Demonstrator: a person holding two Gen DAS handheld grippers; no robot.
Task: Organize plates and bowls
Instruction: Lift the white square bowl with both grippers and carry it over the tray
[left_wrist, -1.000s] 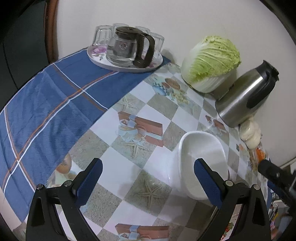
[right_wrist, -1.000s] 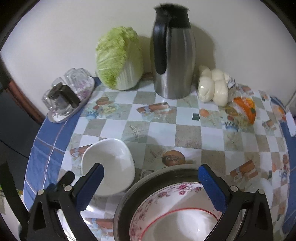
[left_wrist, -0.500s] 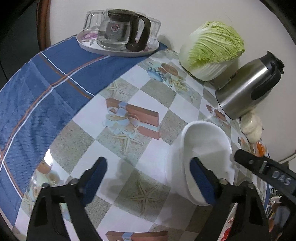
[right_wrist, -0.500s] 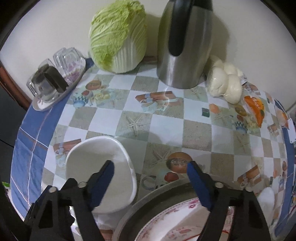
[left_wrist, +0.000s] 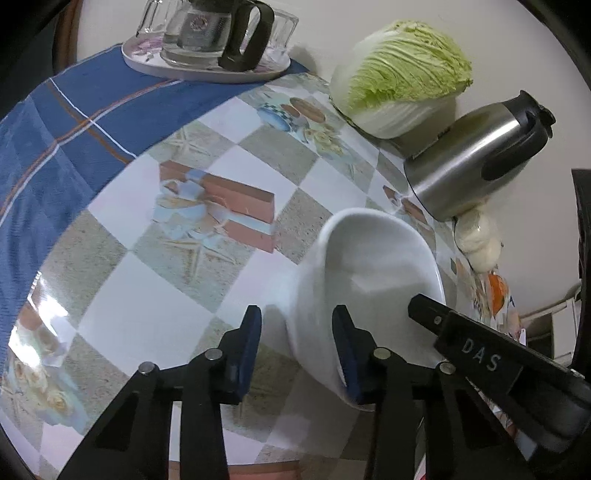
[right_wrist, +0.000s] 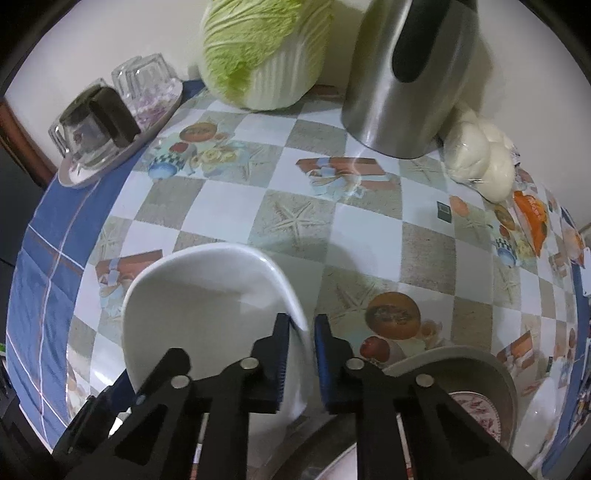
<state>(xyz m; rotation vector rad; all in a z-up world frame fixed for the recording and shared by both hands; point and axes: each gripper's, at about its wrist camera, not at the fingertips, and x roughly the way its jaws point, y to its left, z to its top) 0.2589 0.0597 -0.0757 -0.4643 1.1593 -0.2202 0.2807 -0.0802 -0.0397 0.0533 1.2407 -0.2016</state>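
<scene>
A white bowl (left_wrist: 373, 266) sits on the checked tablecloth, and both grippers are at its rim. My left gripper (left_wrist: 297, 332) straddles the bowl's near-left wall, one pad outside and one inside. Its jaws are closing, and a slit of table still shows beside the outer pad. My right gripper (right_wrist: 300, 332) is shut on the bowl's (right_wrist: 207, 306) right rim, a pad on each side. Its black body (left_wrist: 480, 358) crosses the left wrist view. A grey metal basin (right_wrist: 461, 354) holding a floral plate (right_wrist: 476, 406) lies at the lower right.
Against the wall stand a napa cabbage (right_wrist: 258, 48) and a steel jug (right_wrist: 406, 74), with a bag of white buns (right_wrist: 480, 162) beside them. A tray (left_wrist: 207, 70) with a glass pot and glasses sits on the blue cloth (left_wrist: 55, 133) at the far left.
Both grippers came down onto the white bowl and their jaws narrowed. The right one closed on the rim. The left one now brackets the bowl's wall.
</scene>
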